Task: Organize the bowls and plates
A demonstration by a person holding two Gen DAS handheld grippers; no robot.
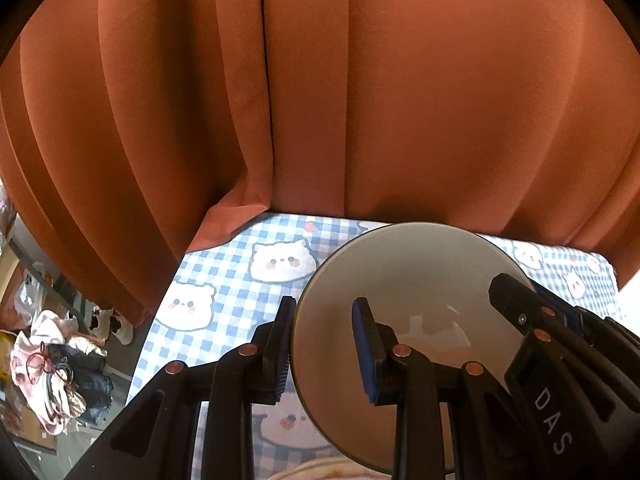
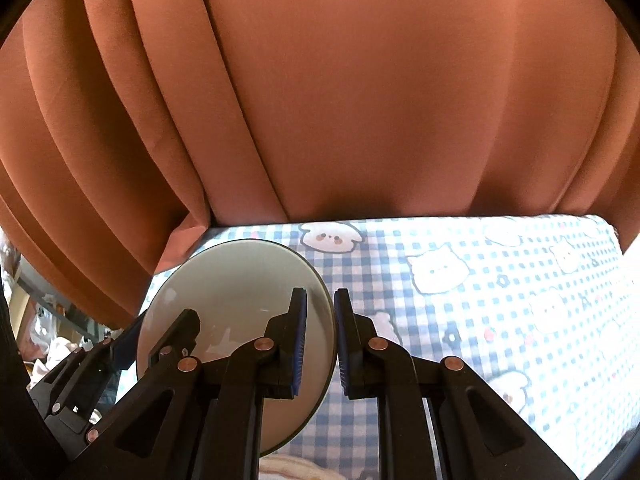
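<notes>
Two grippers are straddling one pale, dark-rimmed bowl (image 1: 404, 300) from opposite sides, over the left half of a worktop (image 2: 500, 300) covered in a blue-checked cloth printed with cartoon bears. The left gripper (image 1: 324, 348) is reaching over the bowl's left wall, one finger outside and one inside, with a visible gap at the inner pad, so it is spread rather than pinching. The right gripper (image 2: 320, 344) is reaching over the right wall, its fingers closer together with the rim running between them; whether the pads are actually pressing the wall I cannot tell. The bowl is sitting near the worktop's far-left corner, close to the orange curtain (image 1: 320, 100) hanging along the far edge, and something pale is showing beneath its near side, though what it is stays hidden. Being round, the bowl has no long axis in plan; its axis of symmetry is tipping slightly towards the near edge, so the mouth is opening upward and a little towards the cameras. To do this step well, I judge that both grippers should be closing evenly on opposite walls, seated deep enough past the rim for the pads to bear on flat ceramic. Glazed ware is probably slippery, so lifting level and slowly seems wise, avoiding any twist between the two holds.
</notes>
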